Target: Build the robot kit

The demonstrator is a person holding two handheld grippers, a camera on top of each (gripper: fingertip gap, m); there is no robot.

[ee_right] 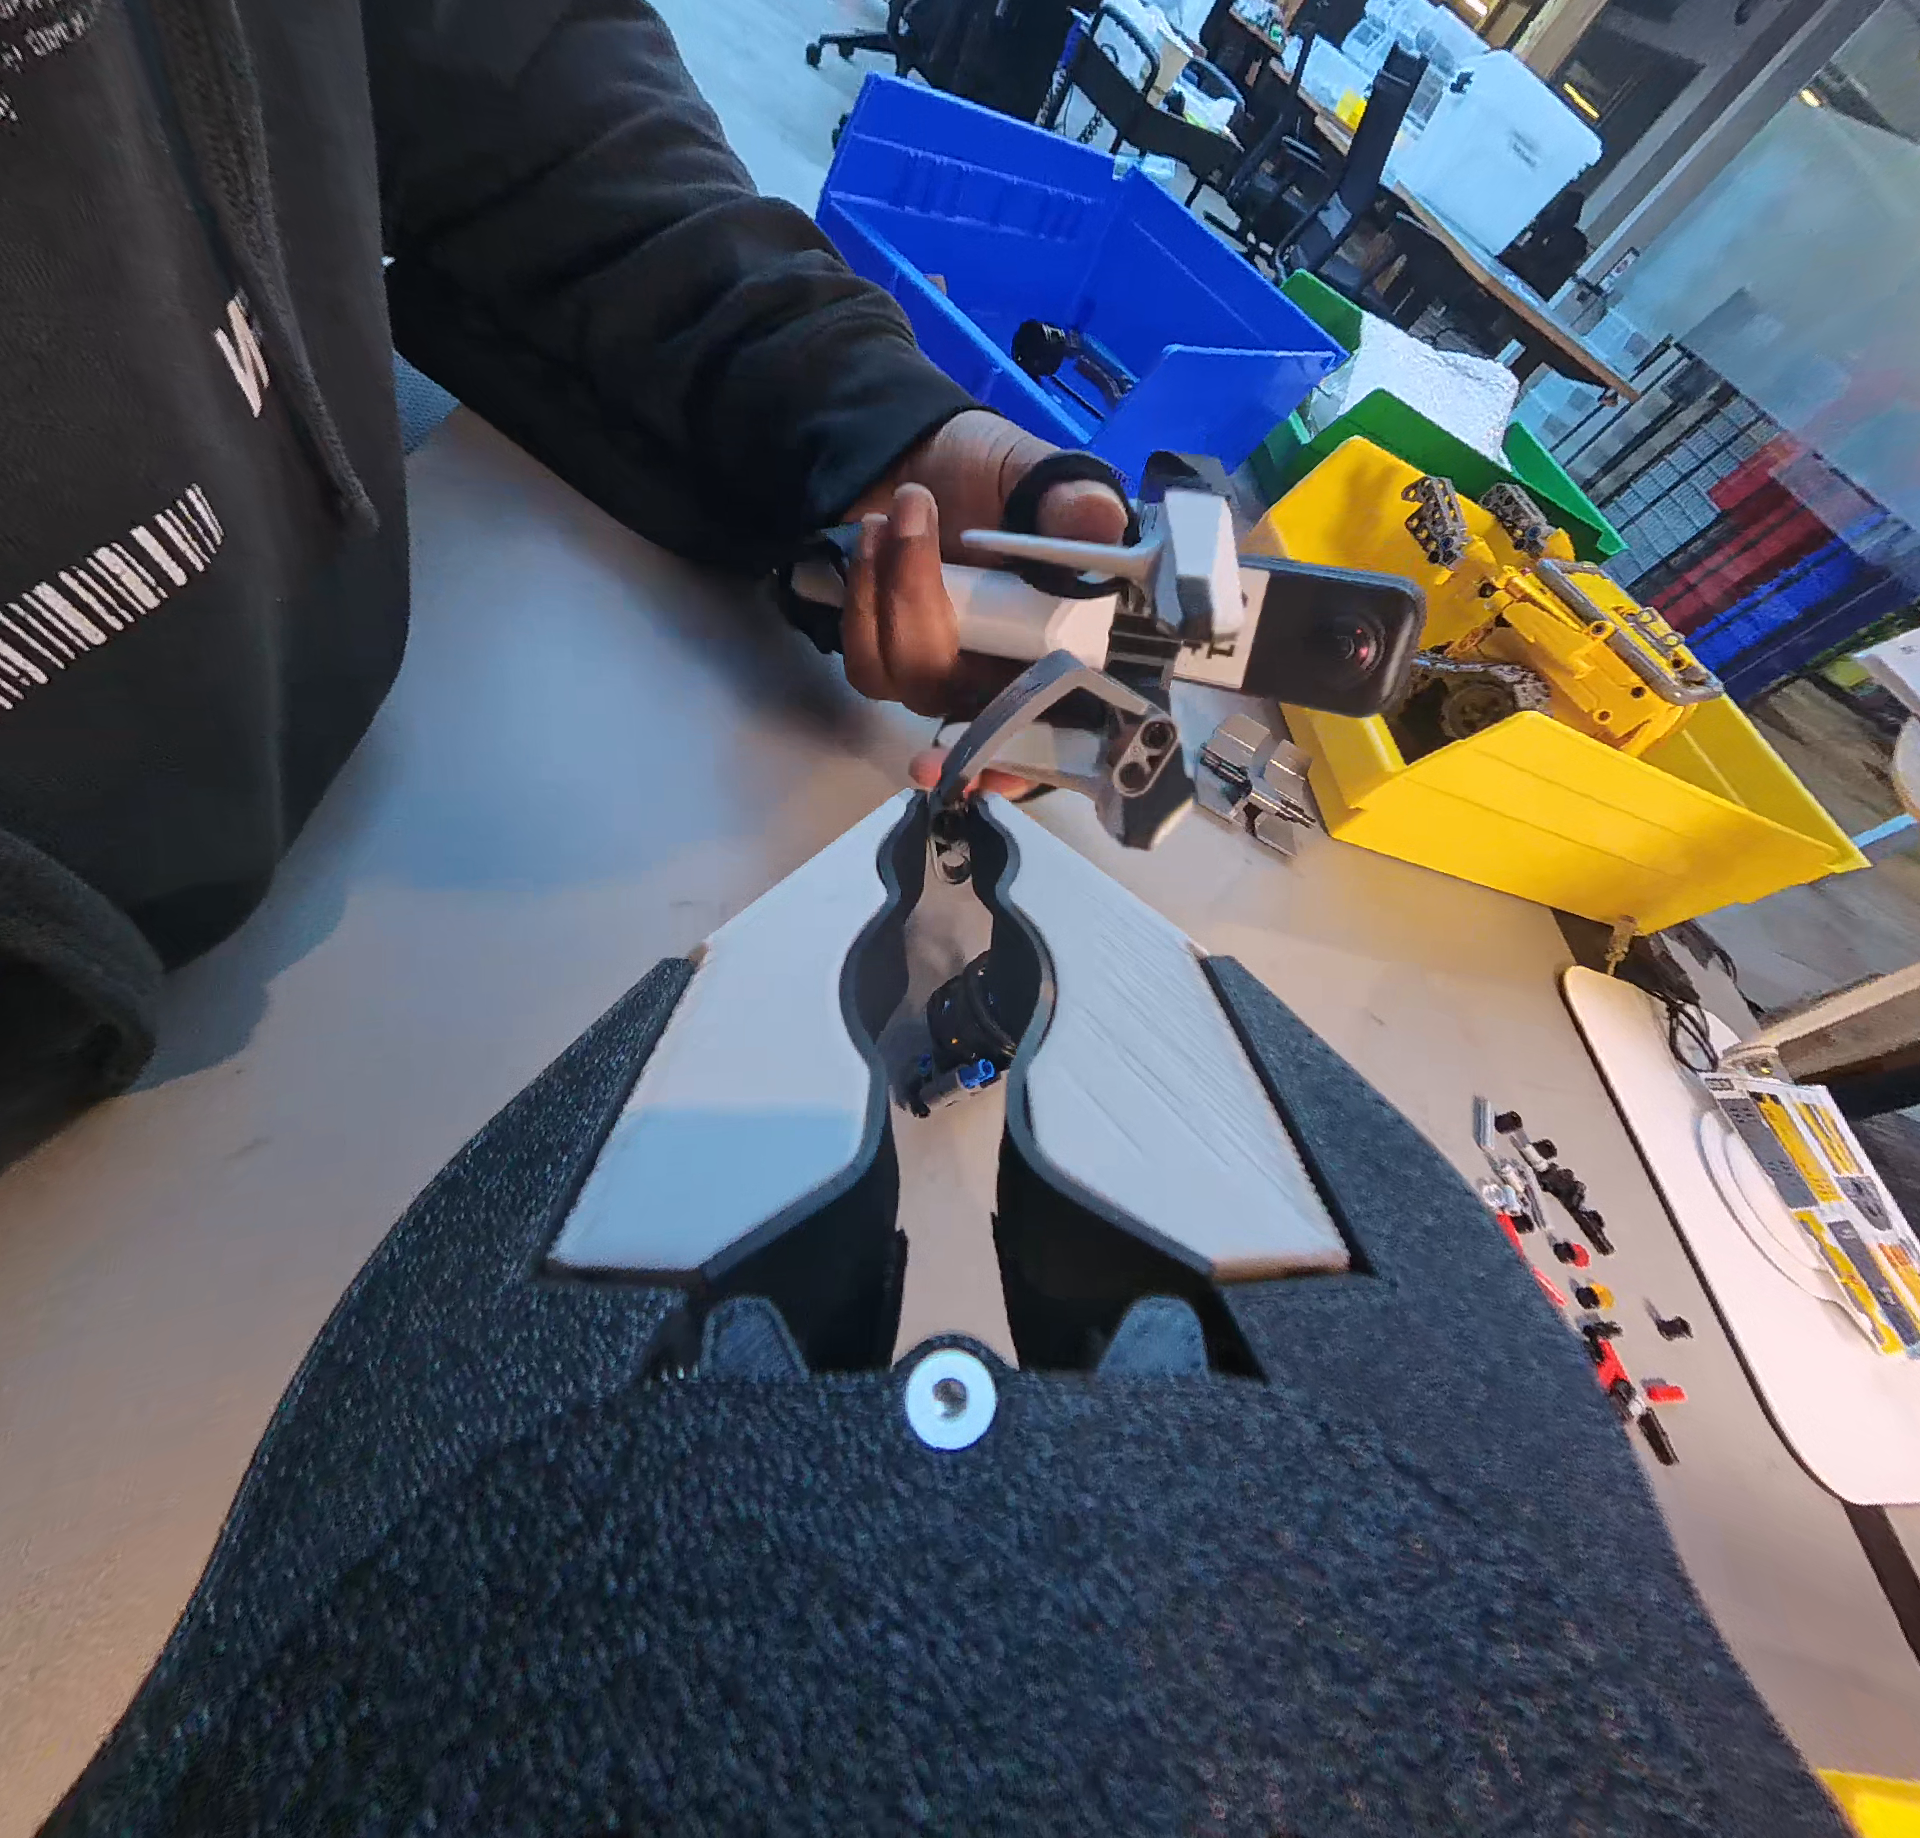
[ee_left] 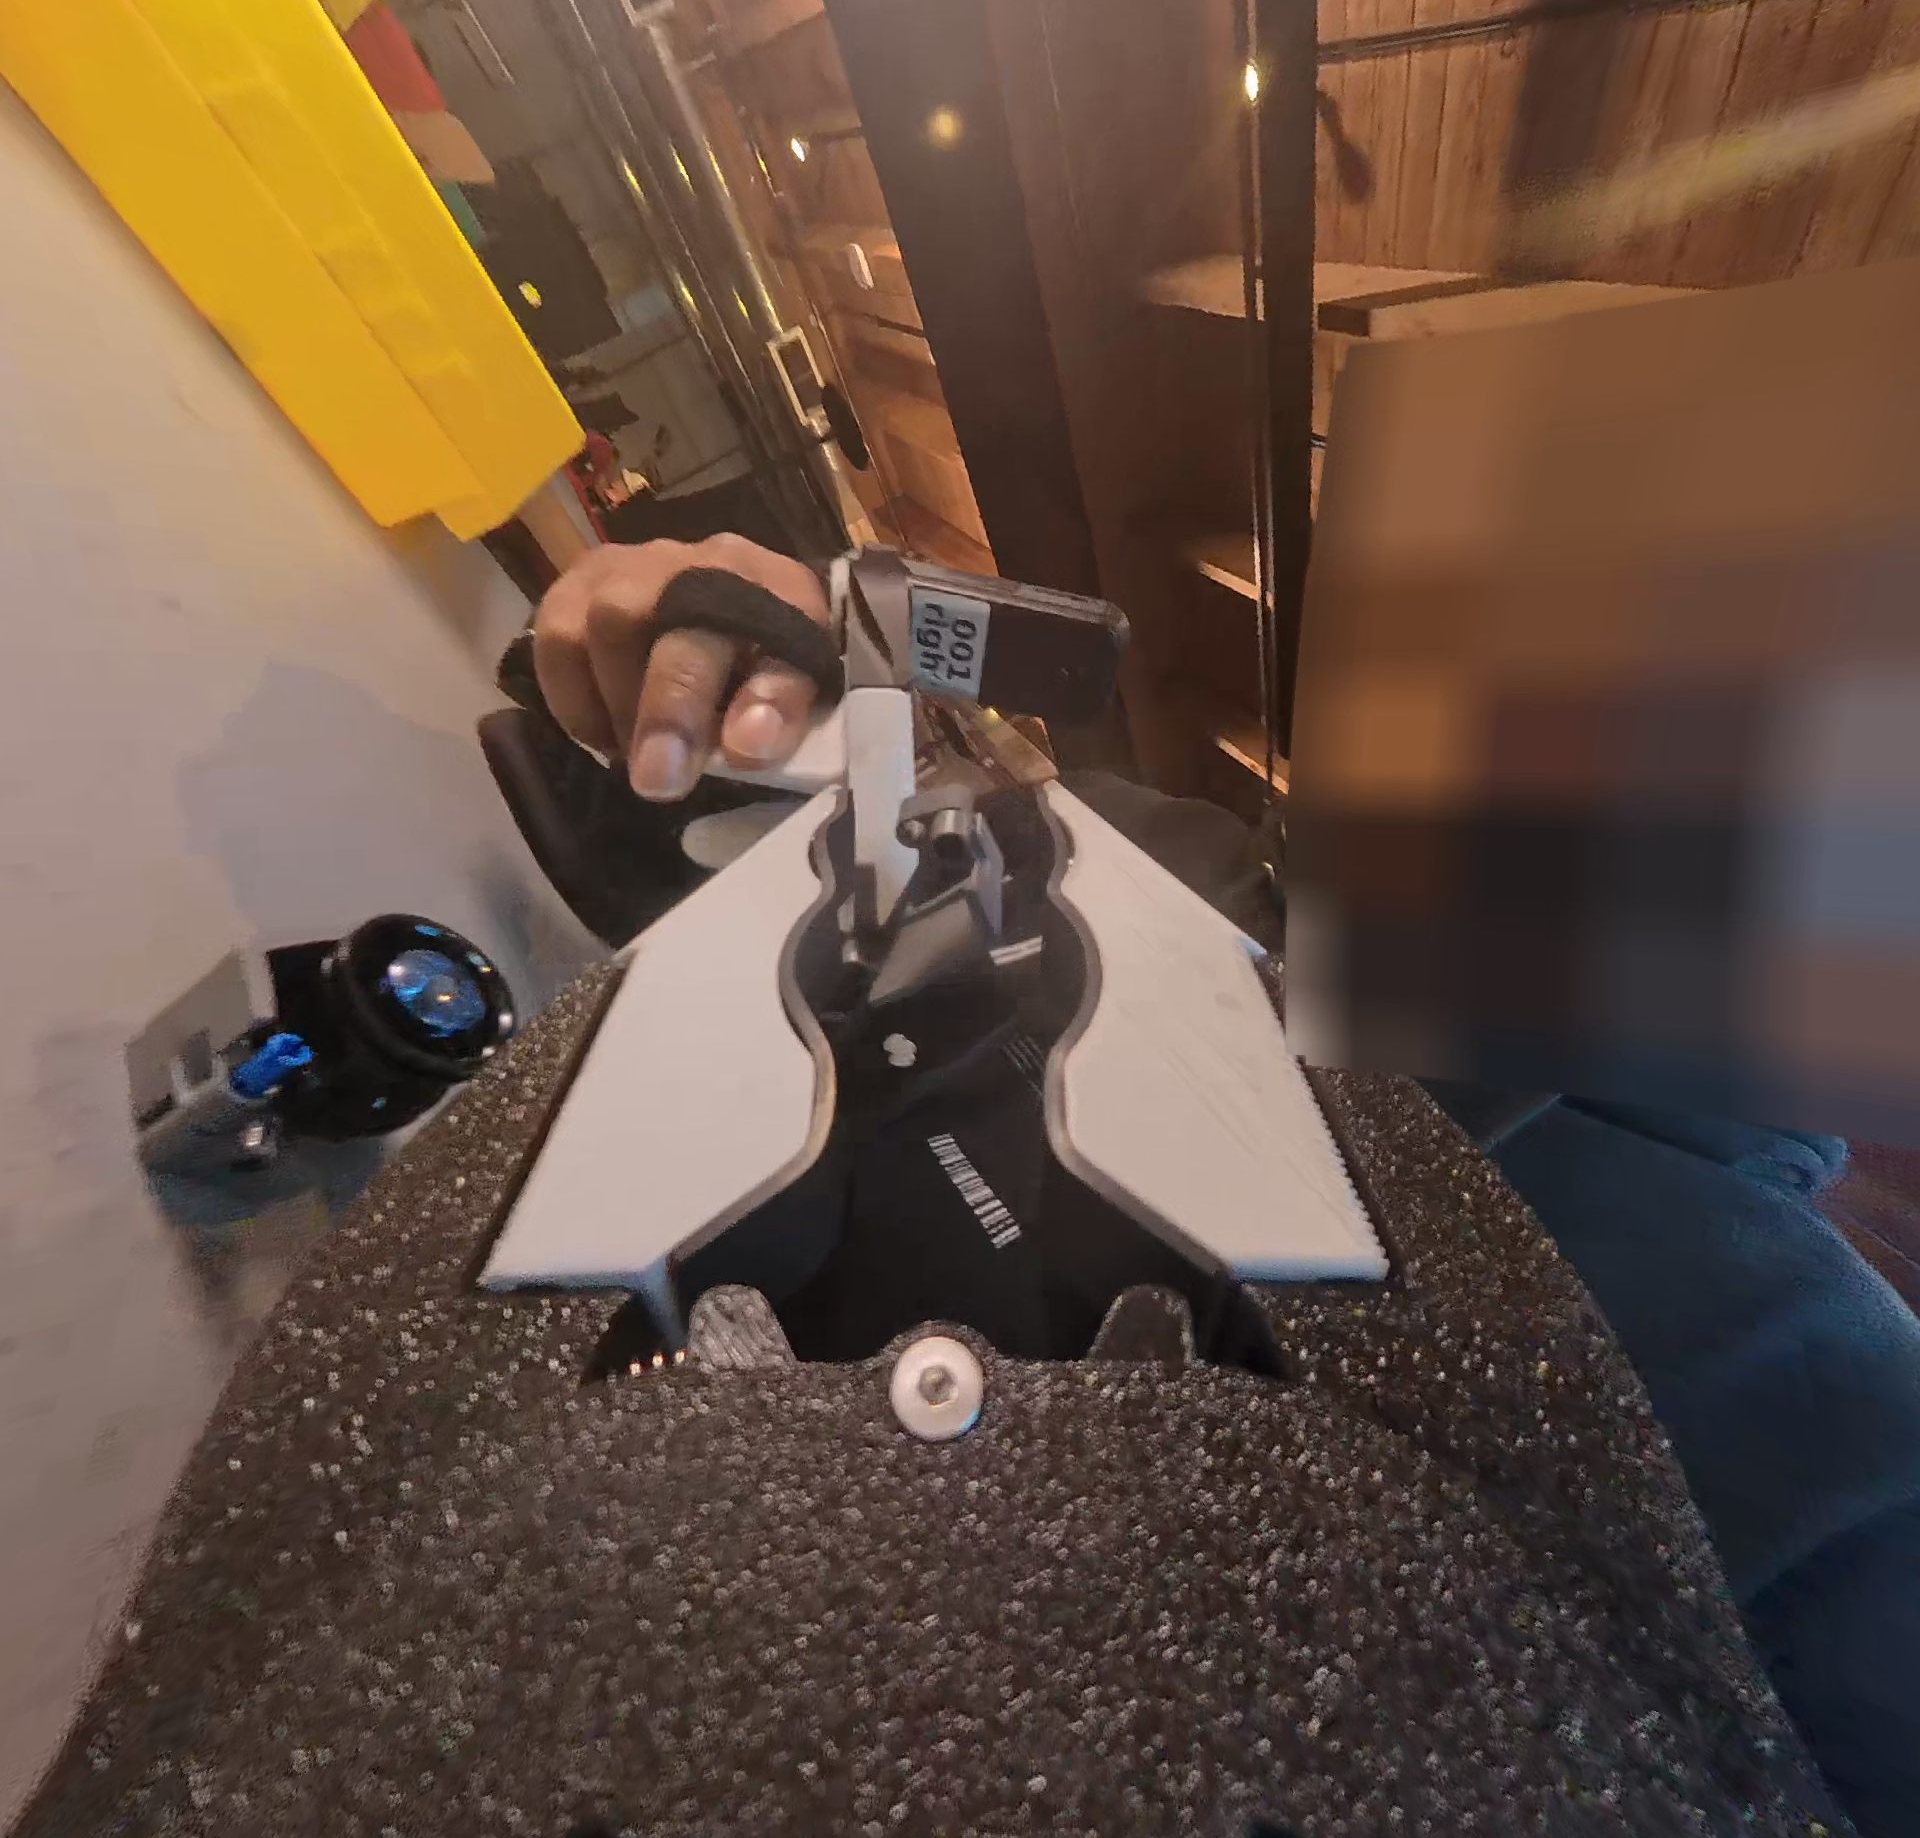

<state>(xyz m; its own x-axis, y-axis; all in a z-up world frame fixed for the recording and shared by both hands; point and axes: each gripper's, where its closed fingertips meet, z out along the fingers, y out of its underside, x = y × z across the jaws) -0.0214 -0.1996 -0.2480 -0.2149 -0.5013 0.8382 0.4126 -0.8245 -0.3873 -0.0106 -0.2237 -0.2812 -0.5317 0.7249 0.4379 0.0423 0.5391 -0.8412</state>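
Observation:
My right gripper point(ee_right: 950, 817) is shut on the thin end of a grey curved building-toy piece point(ee_right: 1081, 718) and holds it above the table. My left gripper point(ee_left: 940, 832) is open, and the same grey piece point(ee_left: 930, 921) stands between its fingers without either pad touching it. The left gripper's body, with its camera, shows in the right wrist view point(ee_right: 1195, 583), held in a hand just behind the piece. The right gripper's body shows in the left wrist view point(ee_left: 935, 635), also in a hand. A small black wheel part with a blue pin point(ee_right: 966, 1045) lies on the table below, and also shows in the left wrist view point(ee_left: 416, 1030).
A yellow bin point(ee_right: 1558, 822) holding a yellow toy vehicle point(ee_right: 1558, 604) stands to the right, with a blue bin point(ee_right: 1039, 230) and a green bin point(ee_right: 1392, 427) behind it. A small grey part point(ee_right: 1257, 780), loose pins point(ee_right: 1569, 1238) and a booklet point(ee_right: 1829, 1196) lie on the table. A person in a dark hoodie point(ee_right: 208, 334) is at the left. My hands' fingertips stand some 4 centimeters from each other.

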